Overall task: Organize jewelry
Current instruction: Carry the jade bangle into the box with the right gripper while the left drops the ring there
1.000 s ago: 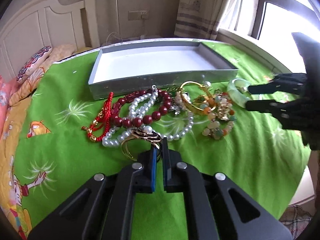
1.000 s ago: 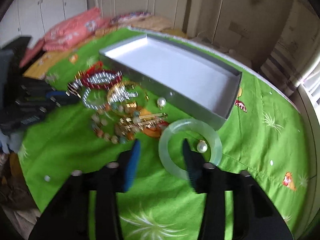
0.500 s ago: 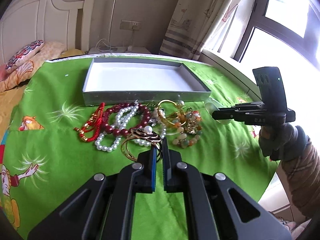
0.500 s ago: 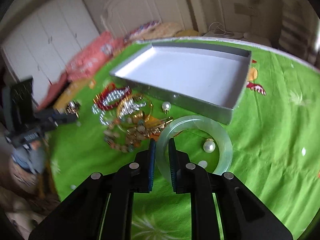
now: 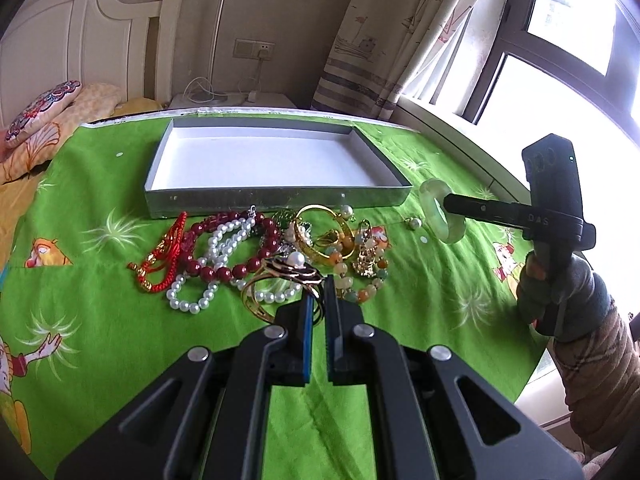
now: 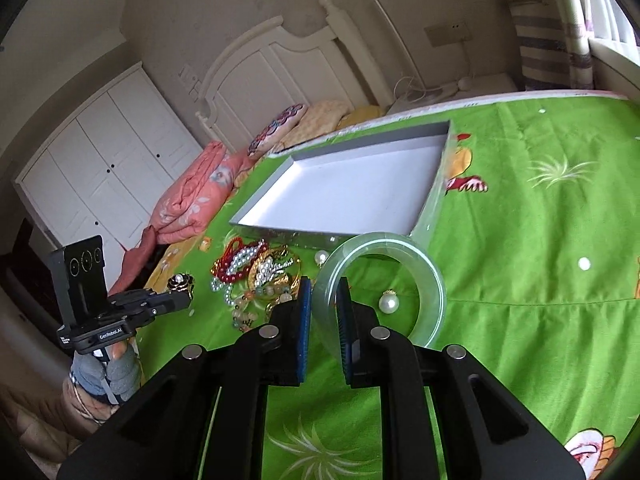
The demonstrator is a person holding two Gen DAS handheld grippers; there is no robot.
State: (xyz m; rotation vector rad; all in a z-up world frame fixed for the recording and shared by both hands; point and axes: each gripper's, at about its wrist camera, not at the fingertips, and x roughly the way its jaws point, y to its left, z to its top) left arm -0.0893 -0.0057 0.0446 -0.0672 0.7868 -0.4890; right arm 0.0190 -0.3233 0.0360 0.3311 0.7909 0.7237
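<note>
My right gripper (image 6: 323,292) is shut on a pale green jade bangle (image 6: 428,280) and holds it lifted off the cloth; the bangle also shows in the left wrist view (image 5: 442,216). My left gripper (image 5: 318,300) is shut on a gold bangle with a black flower and pearl (image 5: 290,270), seen raised in the right wrist view (image 6: 180,282). A pile of jewelry (image 5: 256,252) lies on the green cloth in front of an empty grey tray (image 5: 276,196), also seen in the right wrist view (image 6: 340,184).
A loose pearl earring (image 6: 388,302) lies on the green cloth (image 6: 540,240) under the jade bangle. Pillows (image 5: 44,112) and a white headboard (image 5: 80,32) are at the left. A window and curtain (image 5: 400,40) are at the right.
My right gripper closed on the jade bangle and lifted it off the cloth. My left gripper stayed shut on the gold bangle and rose with it.
</note>
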